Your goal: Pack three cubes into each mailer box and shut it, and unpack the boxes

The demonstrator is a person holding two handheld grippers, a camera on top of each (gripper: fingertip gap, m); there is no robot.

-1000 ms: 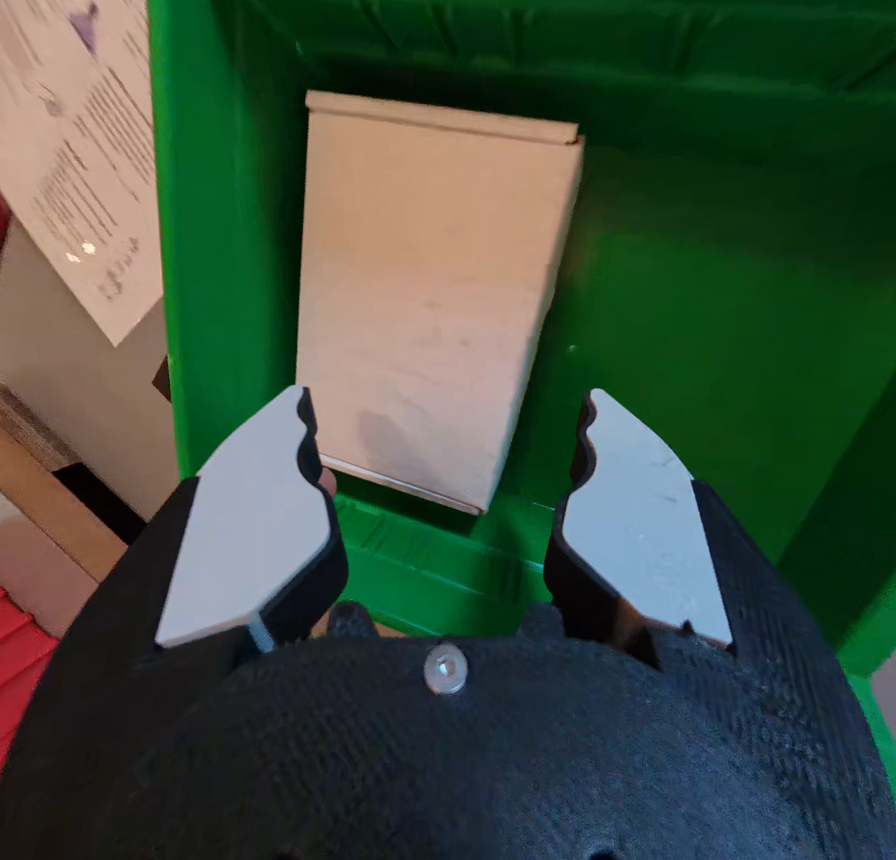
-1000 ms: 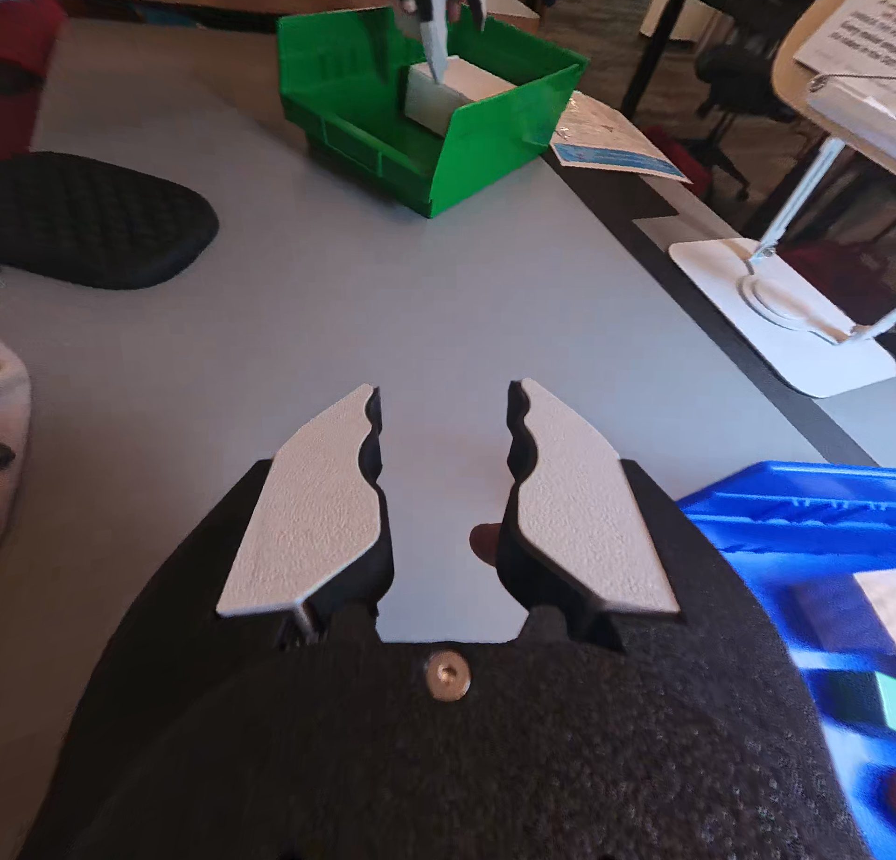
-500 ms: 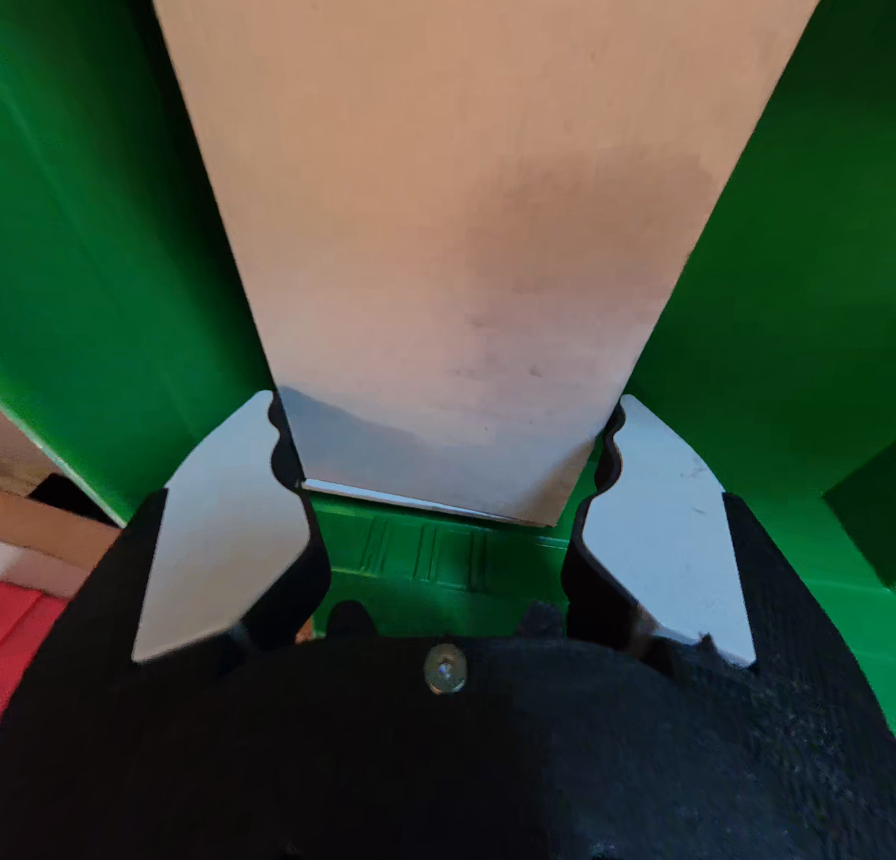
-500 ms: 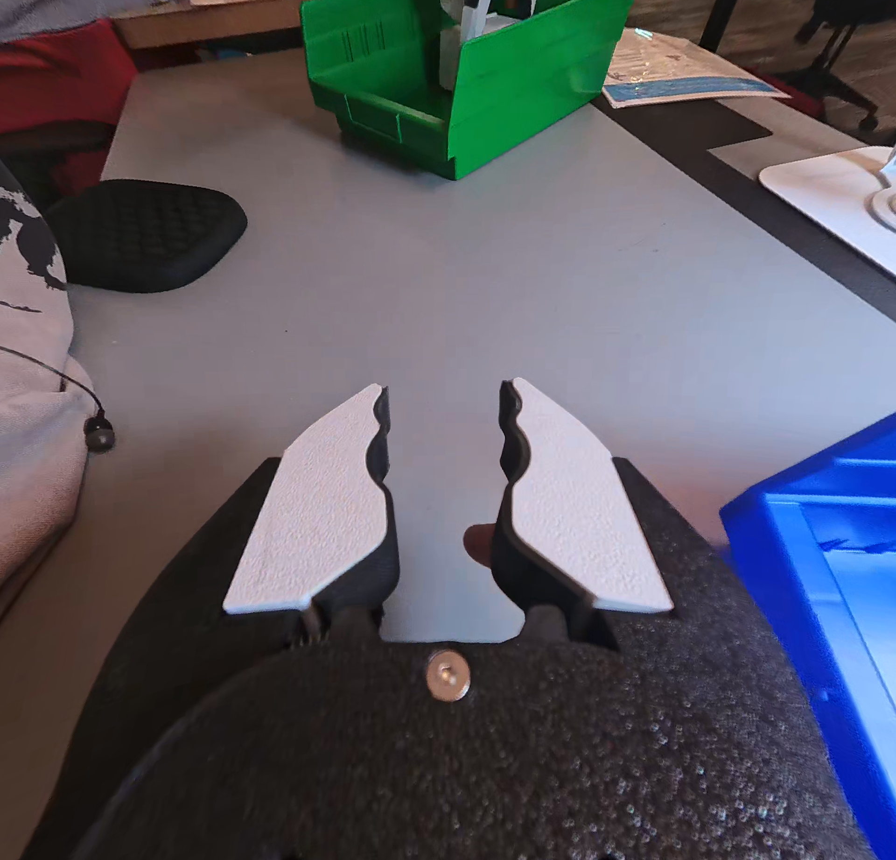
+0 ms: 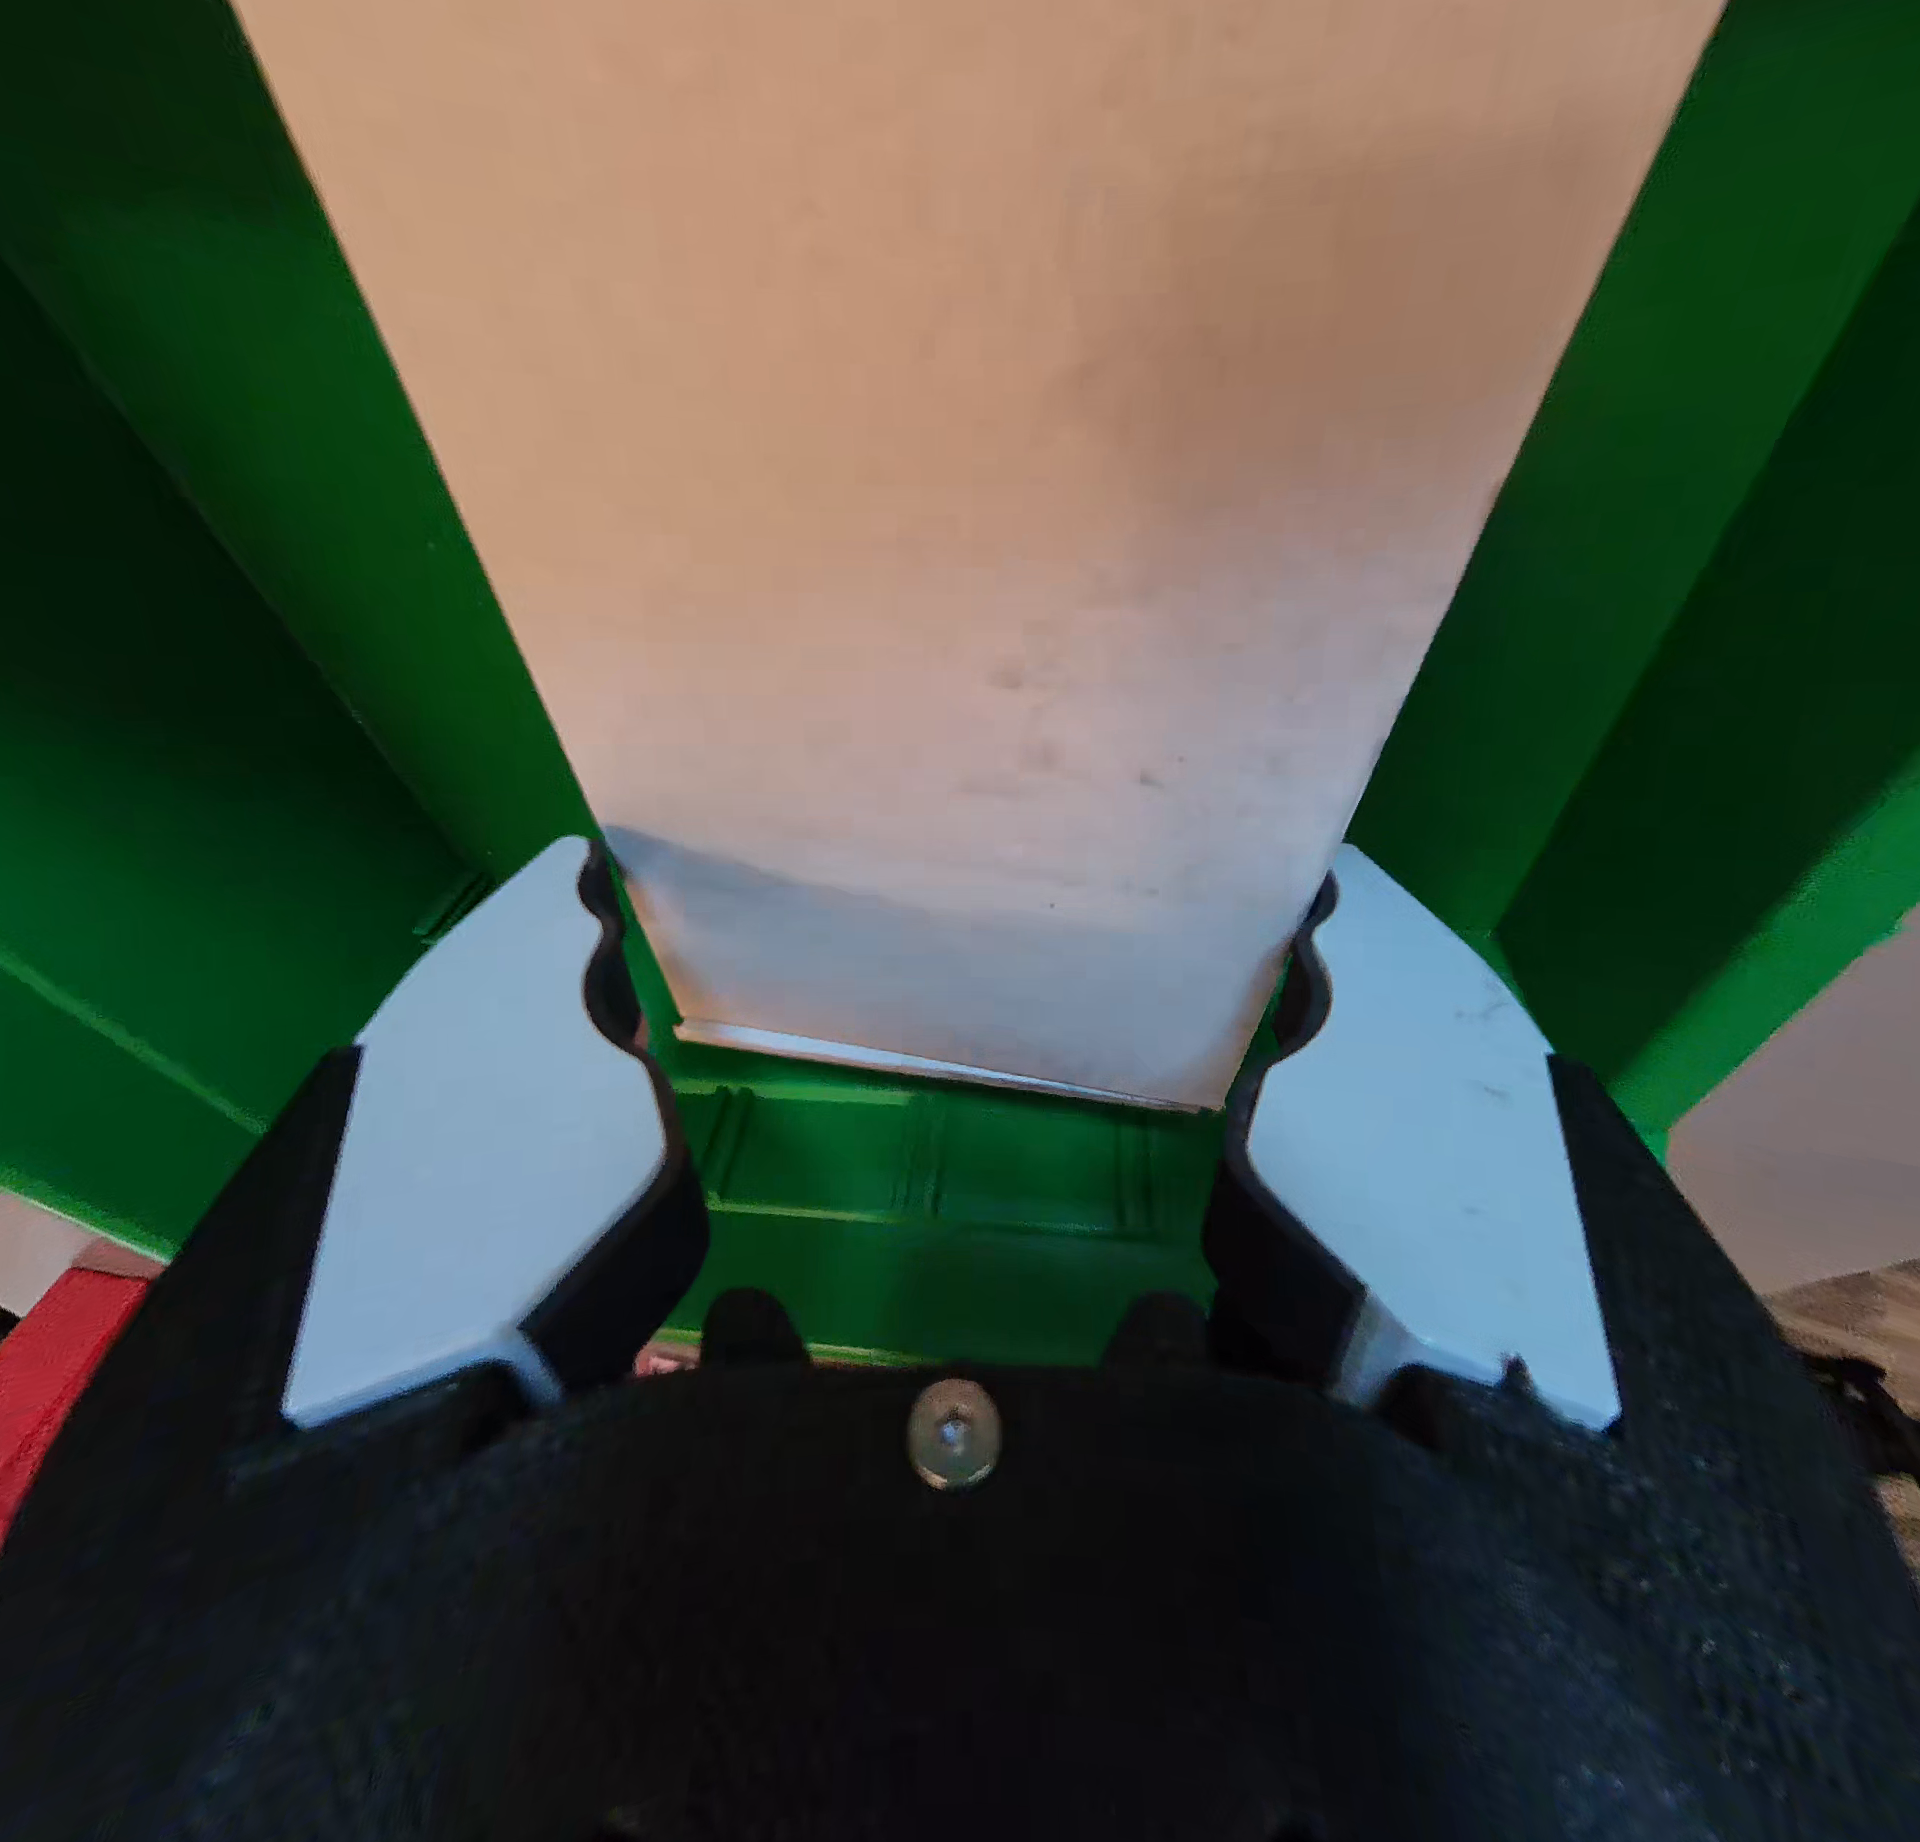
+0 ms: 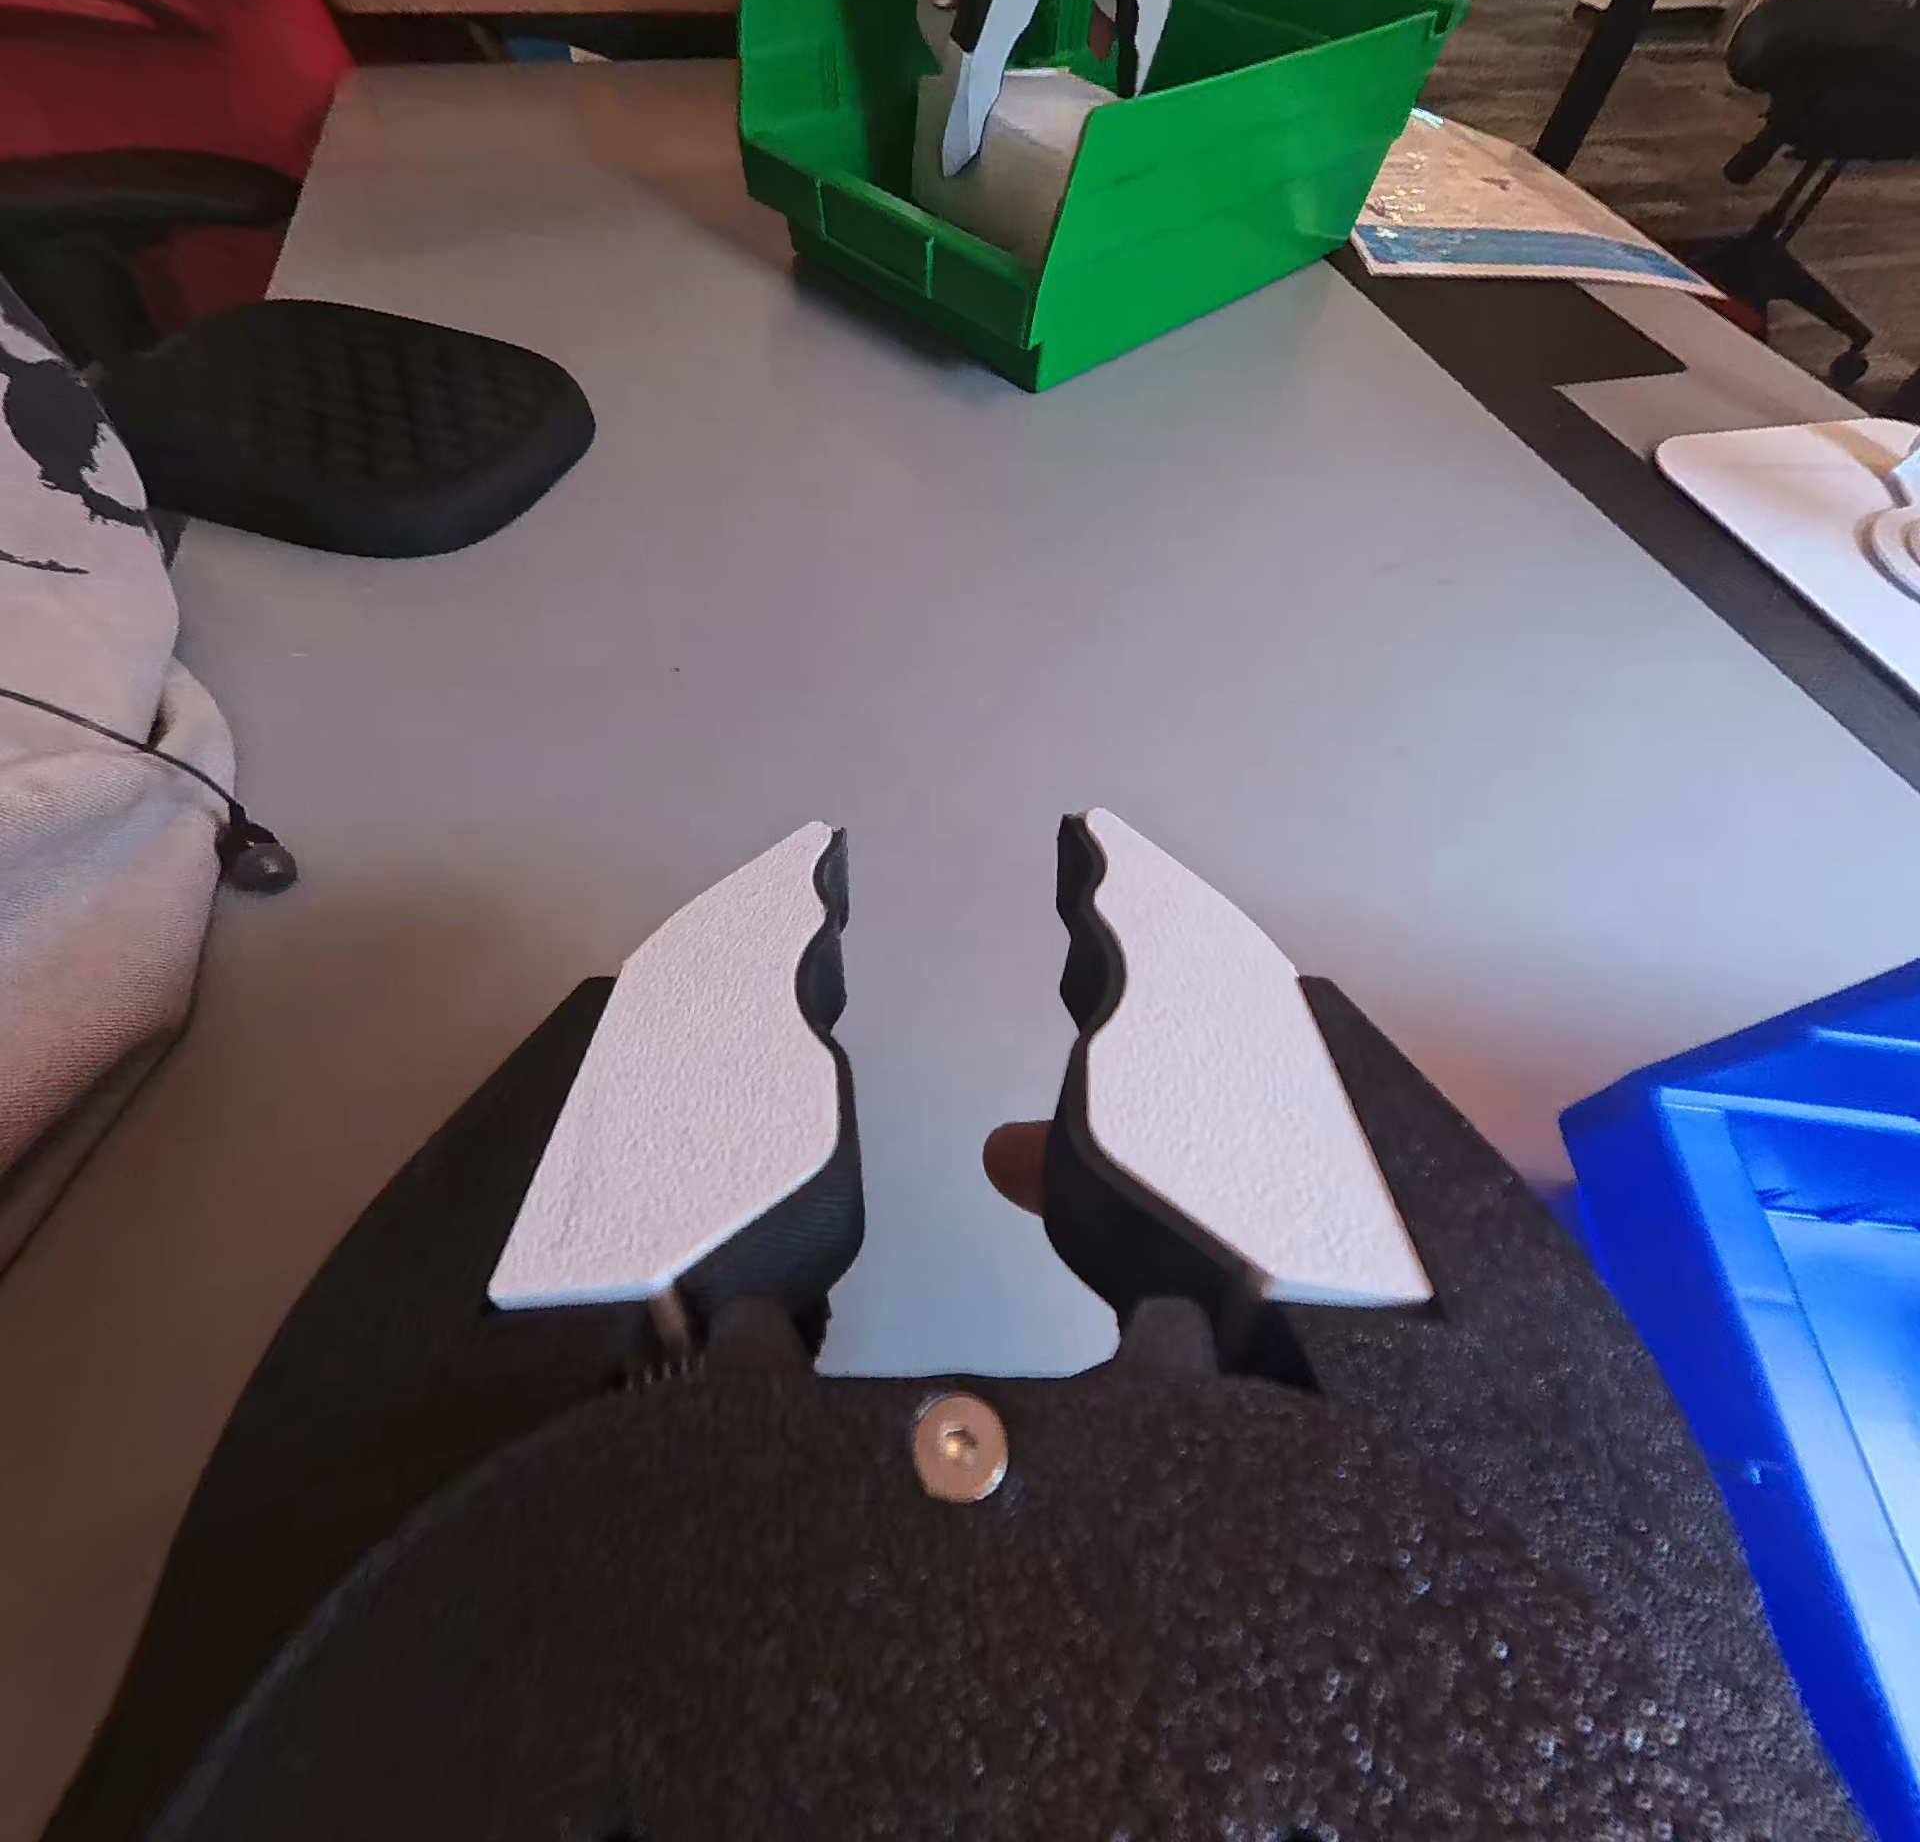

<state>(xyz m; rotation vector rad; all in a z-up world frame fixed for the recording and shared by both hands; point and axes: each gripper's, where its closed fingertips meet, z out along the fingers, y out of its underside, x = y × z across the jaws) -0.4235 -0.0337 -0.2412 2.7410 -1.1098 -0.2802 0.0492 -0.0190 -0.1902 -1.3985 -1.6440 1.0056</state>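
Straddling mailer box [image 5: 956, 442] inside green bin [image 5: 260, 649] with my left tool [image 5: 956, 945], jaws wide, contact unclear. Right tool [image 6: 953, 935] half-open, empty over tabletop [image 6: 935, 597]. Risk: box snagging bin wall during lift.

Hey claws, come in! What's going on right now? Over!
Left claw open, straddling the mailer box in the green bin. Right claw open, empty, above the table. Bin walls close beside the box.
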